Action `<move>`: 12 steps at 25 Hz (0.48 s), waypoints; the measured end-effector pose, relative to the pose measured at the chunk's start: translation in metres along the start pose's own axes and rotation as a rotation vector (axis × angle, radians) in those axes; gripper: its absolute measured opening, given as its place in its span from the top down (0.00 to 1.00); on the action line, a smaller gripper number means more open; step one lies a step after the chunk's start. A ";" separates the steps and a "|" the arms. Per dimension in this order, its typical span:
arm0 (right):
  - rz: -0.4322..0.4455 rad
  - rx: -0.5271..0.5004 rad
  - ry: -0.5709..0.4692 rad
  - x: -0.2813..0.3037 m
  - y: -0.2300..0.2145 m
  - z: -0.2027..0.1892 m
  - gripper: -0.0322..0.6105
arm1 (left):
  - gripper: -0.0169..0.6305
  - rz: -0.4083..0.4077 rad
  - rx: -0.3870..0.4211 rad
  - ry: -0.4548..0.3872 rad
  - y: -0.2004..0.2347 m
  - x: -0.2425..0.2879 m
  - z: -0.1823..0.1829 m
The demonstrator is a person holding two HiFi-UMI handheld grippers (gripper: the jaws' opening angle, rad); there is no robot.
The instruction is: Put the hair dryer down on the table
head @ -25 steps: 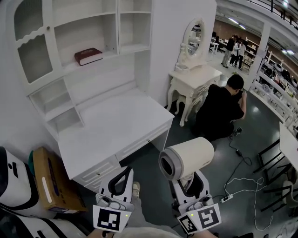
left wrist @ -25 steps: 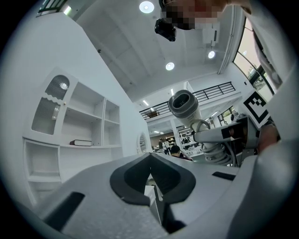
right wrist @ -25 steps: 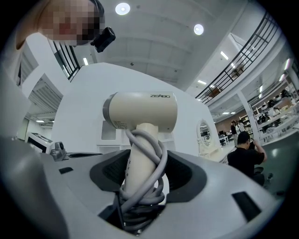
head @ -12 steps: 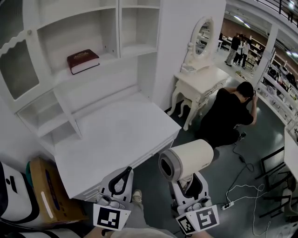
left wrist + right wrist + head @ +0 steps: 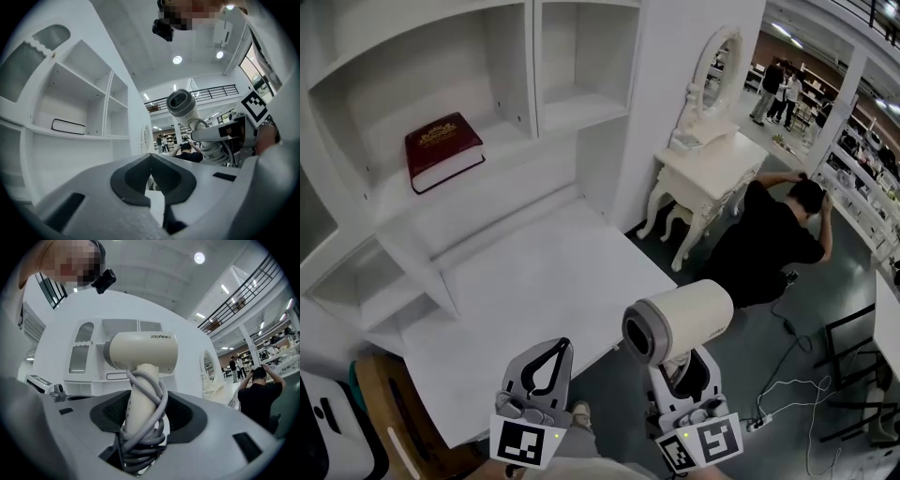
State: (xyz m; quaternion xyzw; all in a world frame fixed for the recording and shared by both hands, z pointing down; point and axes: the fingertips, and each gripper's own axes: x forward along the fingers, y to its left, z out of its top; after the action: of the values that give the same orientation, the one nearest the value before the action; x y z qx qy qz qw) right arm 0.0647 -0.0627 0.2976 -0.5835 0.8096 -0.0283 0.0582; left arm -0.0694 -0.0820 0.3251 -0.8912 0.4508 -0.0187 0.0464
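The right gripper (image 5: 682, 373), lower centre, clamps its jaws on the hair dryer (image 5: 677, 322) by its cord-wrapped handle. It looks rigid, smooth and top-heavy, best held there. The left gripper (image 5: 546, 367) has its jaws together, empty.

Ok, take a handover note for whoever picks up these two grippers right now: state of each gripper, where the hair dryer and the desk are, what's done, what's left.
Left gripper: jaws together, nothing in them.
Right gripper: closed on the handle of the cream hair dryer, with the grey cord coiled round that handle.
Where: the dryer is in the air, upright, by the near right edge of the white desk. The desktop is bare.
Done: dryer picked up and brought to the desk.
Left: carry it over the desktop, set it down, open the right jaws.
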 end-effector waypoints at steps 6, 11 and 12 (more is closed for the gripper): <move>-0.015 -0.024 -0.009 0.064 -0.008 0.006 0.60 | 0.95 -0.024 -0.010 -0.009 0.045 0.044 0.002; -0.032 -0.042 -0.023 0.095 -0.020 0.017 0.60 | 0.95 -0.031 -0.012 -0.015 0.065 0.067 0.001; -0.034 -0.041 -0.023 0.099 -0.022 0.018 0.60 | 0.95 -0.030 -0.012 -0.017 0.067 0.070 0.002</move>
State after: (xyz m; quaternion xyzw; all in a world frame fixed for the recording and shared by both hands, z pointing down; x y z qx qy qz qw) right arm 0.0567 -0.1626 0.2764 -0.5984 0.7993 -0.0058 0.0551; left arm -0.0814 -0.1781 0.3162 -0.8983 0.4370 -0.0090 0.0446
